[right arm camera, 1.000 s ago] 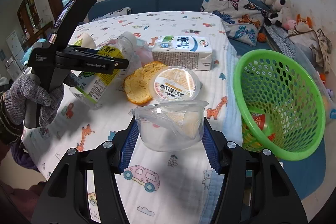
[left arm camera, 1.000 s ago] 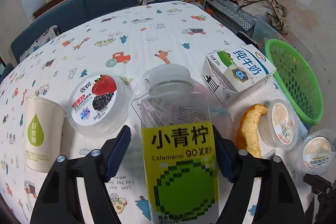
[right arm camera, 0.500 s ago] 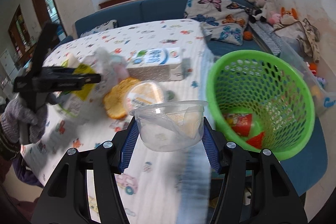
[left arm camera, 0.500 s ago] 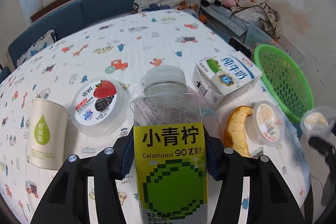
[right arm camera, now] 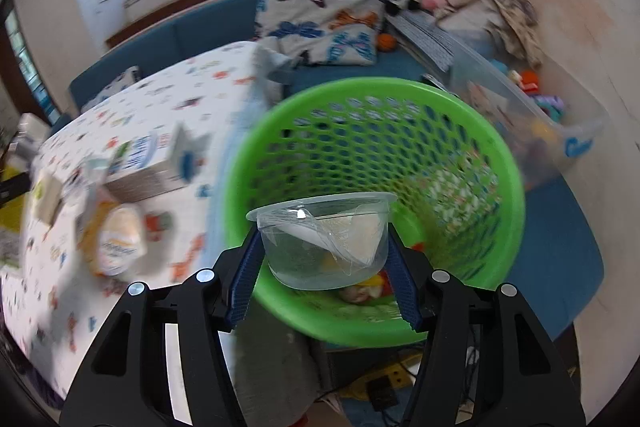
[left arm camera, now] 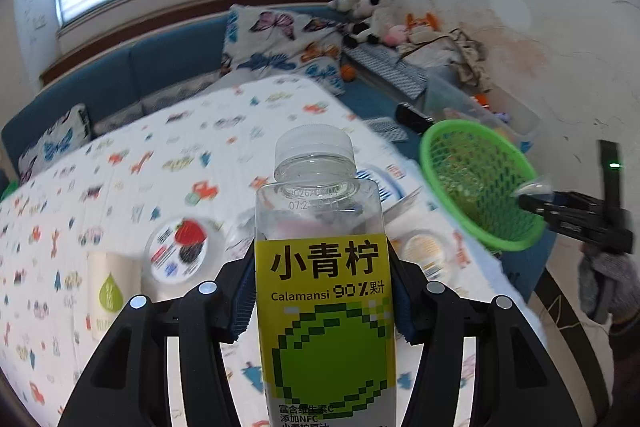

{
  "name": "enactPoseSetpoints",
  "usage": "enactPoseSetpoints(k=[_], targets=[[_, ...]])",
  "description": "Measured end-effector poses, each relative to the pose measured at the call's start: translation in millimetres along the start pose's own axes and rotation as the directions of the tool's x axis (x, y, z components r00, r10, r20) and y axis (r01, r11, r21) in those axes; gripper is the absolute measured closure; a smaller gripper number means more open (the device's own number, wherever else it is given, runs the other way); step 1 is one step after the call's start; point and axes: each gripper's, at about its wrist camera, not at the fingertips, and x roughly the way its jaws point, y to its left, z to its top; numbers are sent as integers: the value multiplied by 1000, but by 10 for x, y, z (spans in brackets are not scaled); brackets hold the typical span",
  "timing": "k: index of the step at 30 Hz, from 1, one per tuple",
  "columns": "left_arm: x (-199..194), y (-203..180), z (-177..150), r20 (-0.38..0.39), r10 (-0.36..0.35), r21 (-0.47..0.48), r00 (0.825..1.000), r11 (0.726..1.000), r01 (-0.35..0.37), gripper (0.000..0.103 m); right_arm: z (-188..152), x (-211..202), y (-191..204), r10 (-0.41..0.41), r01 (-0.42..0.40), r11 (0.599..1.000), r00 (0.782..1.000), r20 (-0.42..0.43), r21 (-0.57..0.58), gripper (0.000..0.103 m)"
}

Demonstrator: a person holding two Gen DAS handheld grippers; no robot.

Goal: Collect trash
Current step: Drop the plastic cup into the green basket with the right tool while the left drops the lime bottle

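**Cup held over the basket, bottle lifted behind it**

A clear plastic cup [right arm camera: 324,239] with a peeled film lid is pinched between the blue pads of the right hand-held gripper [right arm camera: 322,267]. It is held upright, rim up, directly in front of and above the open mouth of the green basket [right arm camera: 500,163], which stands just off the edge of the worktop [right arm camera: 168,107]. Some trash can already be seen at the bottom of the basket. The coming move is judged to turn on this relation: the cup is seen against the near rim and the bottom of the basket, so a release is expected to drop it inside, provided it has cleared the near rim.

An empty juice bottle [left arm camera: 324,267] with a yellow and green label is clamped by the left hand-held gripper [left arm camera: 322,291], whose jaws have just been closing on its sides. It is held upright, cap up, clear of the worktop. From the left wrist view the basket [left arm camera: 480,183] lies ahead and to the right, well apart, with the right hand-held gripper [left arm camera: 536,199] already at its rim. The right hand is therefore the nearer one. A yogurt tub [left arm camera: 182,247], a paper cup [left arm camera: 110,295] and a sealed small cup [left arm camera: 424,251] are left on the cloth.
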Motion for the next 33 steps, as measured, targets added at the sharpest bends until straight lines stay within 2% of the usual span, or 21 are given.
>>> enactPoseSetpoints(k=[5,7,12,17,26,33], targets=[[31,-241,197,0,-59,23,998,998,59,49,-18,189,-224,-20,21,999,999,-34,44,44],[74,-367,272,-1,-68,45,998,997,68,49,-20,250,-282,-11,13,998,999,-42,60,41],[233,-683,484,-15,-98,97,995,990,99,49,4,298,-347,-2,5,997,1000,-30,76,32],[452,-1063,701,-32,-130,167,991,977,134,49,6,234,-421,3,-2,997,1000,-9,80,32],[1029,-1779,934,-117,-179,266,977,942,204,49,-141,-107,-594,-43,39,997,998,50,66,30],[1528,-2233,962,-212,-162,322,964,919,225,49,-284,-245,-701,-45,38,994,997,67,98,29]])
